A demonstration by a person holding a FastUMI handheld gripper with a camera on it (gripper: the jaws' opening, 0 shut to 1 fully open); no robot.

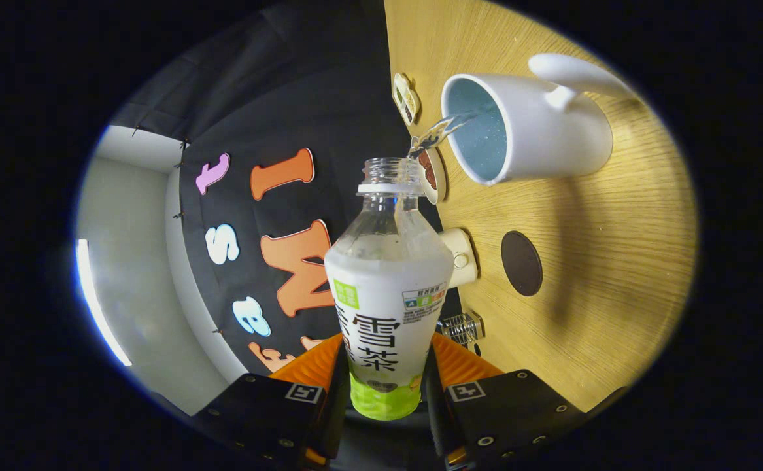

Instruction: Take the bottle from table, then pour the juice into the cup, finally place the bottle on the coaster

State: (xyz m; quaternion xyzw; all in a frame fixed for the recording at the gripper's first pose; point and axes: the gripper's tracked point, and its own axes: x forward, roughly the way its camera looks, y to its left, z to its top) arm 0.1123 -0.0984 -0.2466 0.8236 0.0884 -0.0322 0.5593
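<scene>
Wooden table (616, 261), view rolled sideways. Gripper (384, 386) clamped on bottle (388, 288), both fingers pressing; pour underway, stream entering white cup (538, 131) beyond the bottle mouth. Left: dark coaster (522, 263), beside the bottle.

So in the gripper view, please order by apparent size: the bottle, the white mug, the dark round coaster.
1. Bottle, gripped between the fingers, so its nearness to the camera inflates it.
2. White mug.
3. Dark round coaster, clearly smallest.
</scene>
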